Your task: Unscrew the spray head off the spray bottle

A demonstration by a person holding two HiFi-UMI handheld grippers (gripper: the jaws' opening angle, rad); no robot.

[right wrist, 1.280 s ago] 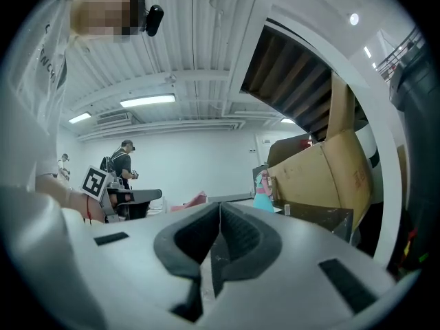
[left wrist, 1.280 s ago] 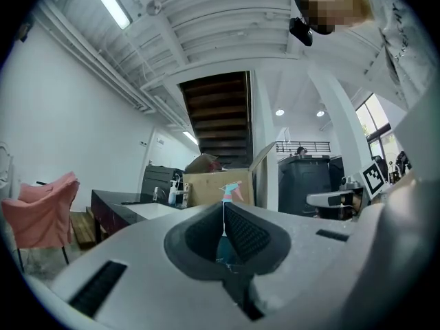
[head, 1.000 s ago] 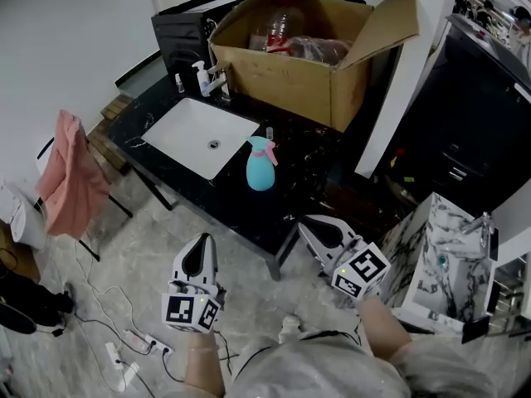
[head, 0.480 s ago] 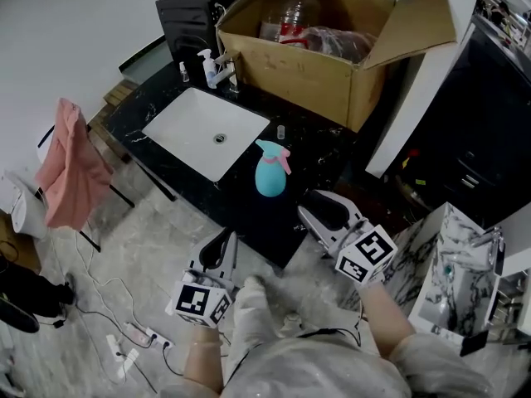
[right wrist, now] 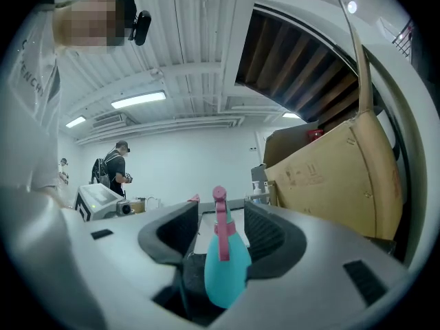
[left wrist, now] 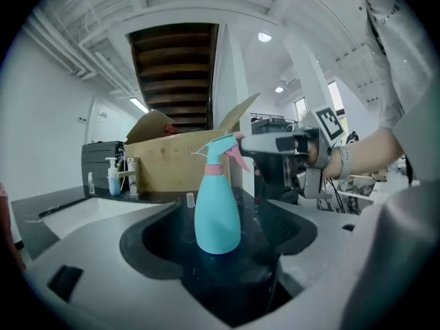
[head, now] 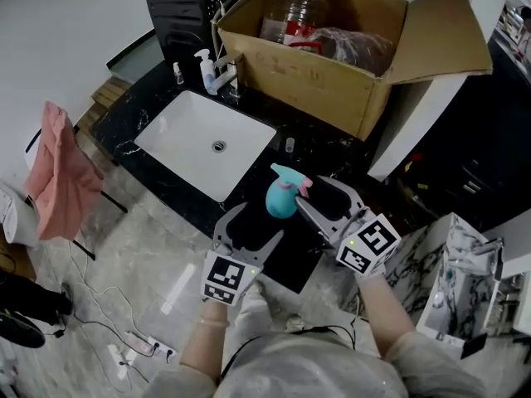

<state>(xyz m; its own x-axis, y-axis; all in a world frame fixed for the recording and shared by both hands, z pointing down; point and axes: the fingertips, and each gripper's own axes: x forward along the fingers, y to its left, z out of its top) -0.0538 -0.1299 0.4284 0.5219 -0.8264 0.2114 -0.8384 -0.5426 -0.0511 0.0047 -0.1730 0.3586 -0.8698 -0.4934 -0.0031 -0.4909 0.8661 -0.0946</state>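
The teal spray bottle [head: 280, 197], with a pink collar and trigger, stands upright on the black marble counter [head: 133, 114] near its front edge. My left gripper [head: 251, 225] reaches in from the front. Its jaws have just been opening and now stand wide, with the bottle [left wrist: 217, 215] just beyond their tips and untouched. My right gripper [head: 315, 191] comes in from the right at spray-head height. Its jaws have also just been opening, and the bottle [right wrist: 225, 270] stands between them with a gap on each side. In the left gripper view the right gripper [left wrist: 275, 143] is next to the spray head [left wrist: 218, 150].
A white sink [head: 199, 139] lies left of the bottle, with a faucet [head: 226, 77] and a pump bottle [head: 205, 70] behind it. A large open cardboard box [head: 332, 69] fills the back of the counter. A small vial [head: 289, 145] stands nearby. A pink cloth [head: 58, 172] hangs at the left.
Both grippers came up from over the floor to the counter and closed in on the bottle. Both pairs of jaws, shut before, now stand open.
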